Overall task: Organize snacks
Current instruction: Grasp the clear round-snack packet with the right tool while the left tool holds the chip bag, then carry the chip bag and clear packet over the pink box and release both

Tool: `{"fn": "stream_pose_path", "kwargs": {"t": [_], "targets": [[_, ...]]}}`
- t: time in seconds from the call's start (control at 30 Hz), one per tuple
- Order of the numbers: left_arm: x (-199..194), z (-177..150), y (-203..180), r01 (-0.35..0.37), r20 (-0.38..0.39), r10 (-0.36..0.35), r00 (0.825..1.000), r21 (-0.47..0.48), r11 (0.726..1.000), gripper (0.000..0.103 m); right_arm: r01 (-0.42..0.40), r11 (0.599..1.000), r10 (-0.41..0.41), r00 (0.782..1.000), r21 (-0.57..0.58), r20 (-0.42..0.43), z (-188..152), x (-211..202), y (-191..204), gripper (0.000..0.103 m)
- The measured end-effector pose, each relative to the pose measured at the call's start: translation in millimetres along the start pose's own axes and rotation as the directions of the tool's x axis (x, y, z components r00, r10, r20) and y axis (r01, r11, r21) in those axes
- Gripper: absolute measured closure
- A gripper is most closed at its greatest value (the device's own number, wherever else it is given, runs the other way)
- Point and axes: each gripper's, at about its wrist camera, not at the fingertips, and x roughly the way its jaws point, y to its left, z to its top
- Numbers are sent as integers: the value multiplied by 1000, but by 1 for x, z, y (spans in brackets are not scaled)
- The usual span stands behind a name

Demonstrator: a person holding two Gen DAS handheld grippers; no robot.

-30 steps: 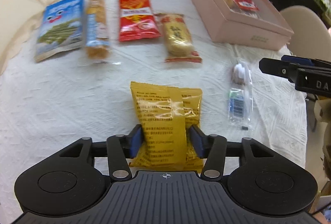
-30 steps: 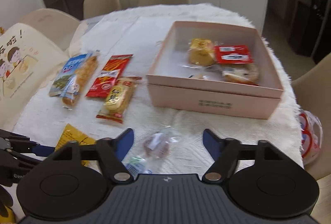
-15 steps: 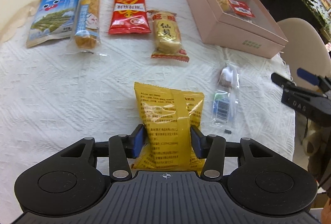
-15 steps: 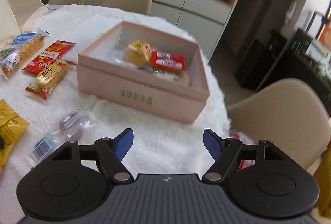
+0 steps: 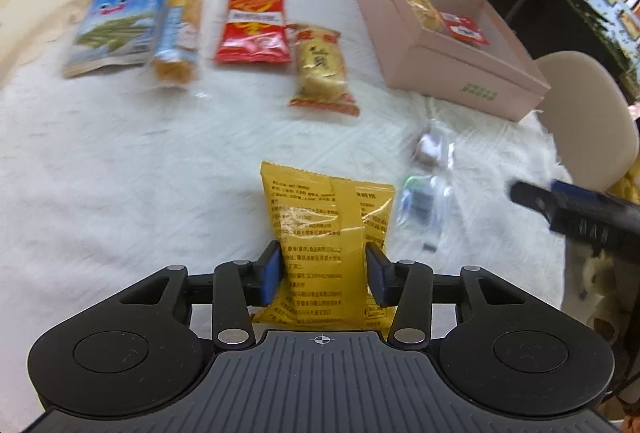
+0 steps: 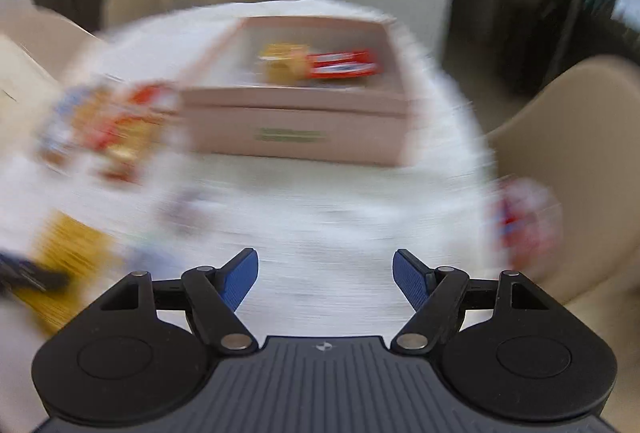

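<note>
My left gripper (image 5: 323, 275) is shut on a yellow snack bag (image 5: 324, 233) and holds it above the white tablecloth. A pink open box (image 5: 460, 69) with snacks inside stands at the far right; it also shows in the blurred right wrist view (image 6: 296, 129). My right gripper (image 6: 325, 279) is open and empty, in front of the box; its tip shows in the left wrist view (image 5: 560, 205). A clear-wrapped snack (image 5: 428, 185) lies right of the yellow bag.
A blue packet (image 5: 116, 25), a long biscuit pack (image 5: 180, 29), a red packet (image 5: 254, 27) and a gold-and-red pack (image 5: 322, 69) lie in a row at the back. Beige chairs (image 6: 568, 161) surround the table (image 5: 120, 169).
The right gripper swung back to the left, facing the box head-on, with strong blur. The left gripper still holds the yellow bag and shifted slightly.
</note>
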Motion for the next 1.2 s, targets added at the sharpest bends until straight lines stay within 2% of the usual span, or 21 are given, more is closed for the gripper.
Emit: {"fn": "stream_pose_path", "kwargs": {"t": [0.03, 0.1, 0.17, 0.23, 0.3, 0.33, 0.37, 0.53, 0.67, 0.77, 0.87, 0.93, 1.03, 1.1, 1.17, 1.2], "targets": [[-3, -2, 1, -5, -3, 5, 1000, -5, 1000, 55, -54, 998, 54, 999, 22, -10, 5, 5, 11, 28], [-8, -5, 2, -9, -10, 9, 1000, -19, 1000, 55, -108, 994, 108, 994, 22, -25, 16, 18, 37, 28], [-13, -7, 1, -13, -8, 12, 1000, -24, 1000, 55, -132, 991, 130, 990, -37, -48, 20, 35, 63, 28], [-18, -8, -1, -6, -7, 6, 1000, -24, 1000, 55, -114, 991, 106, 989, -73, -100, 25, 56, 79, 29], [-23, -8, -5, 6, -3, -6, 1000, -18, 1000, 55, -94, 990, 84, 992, -103, -93, 26, 56, 85, 37], [-26, -8, -7, 12, 1, -12, 1000, -14, 1000, 55, -102, 988, 91, 991, -115, -98, 25, 52, 85, 48], [-28, -8, -9, 19, 4, -19, 1000, -12, 1000, 55, -119, 985, 105, 988, -122, -110, 24, 49, 82, 50], [-26, -4, -19, 68, -7, -68, 998, -2, 998, 55, -127, 978, 105, 985, -167, -134, 7, 30, 42, 50], [-21, -7, -19, 90, -28, -90, 996, -28, 996, 55, -36, 978, 14, 994, -203, -110, -5, 17, 13, 49], [-21, -10, -16, 83, -41, -85, 996, -48, 995, 55, -118, 989, 106, 986, -91, -127, 3, 17, 1, 49], [-26, -13, -14, 59, -45, -61, 997, -48, 997, 55, -200, 979, 202, 972, 24, -119, 15, 24, 13, 49], [-29, -14, -12, 35, -44, -36, 998, -38, 999, 55, -210, 976, 216, 969, 60, -118, 20, 34, 31, 49], [-31, -15, -11, 18, -46, -20, 999, -39, 999, 55, -185, 982, 188, 975, 36, -118, 26, 54, 62, 45], [-34, -15, -11, 14, -45, -15, 999, -33, 999, 55, -144, 988, 137, 986, -64, -96, 25, 55, 81, 45], [-36, -15, -13, 12, -41, -13, 999, -28, 1000, 55, -128, 984, 117, 989, -121, -91, 21, 51, 89, 63], [-36, -14, -14, 15, -38, -16, 999, -27, 1000, 55, -142, 982, 130, 987, -127, -93, 21, 47, 87, 67]]}}
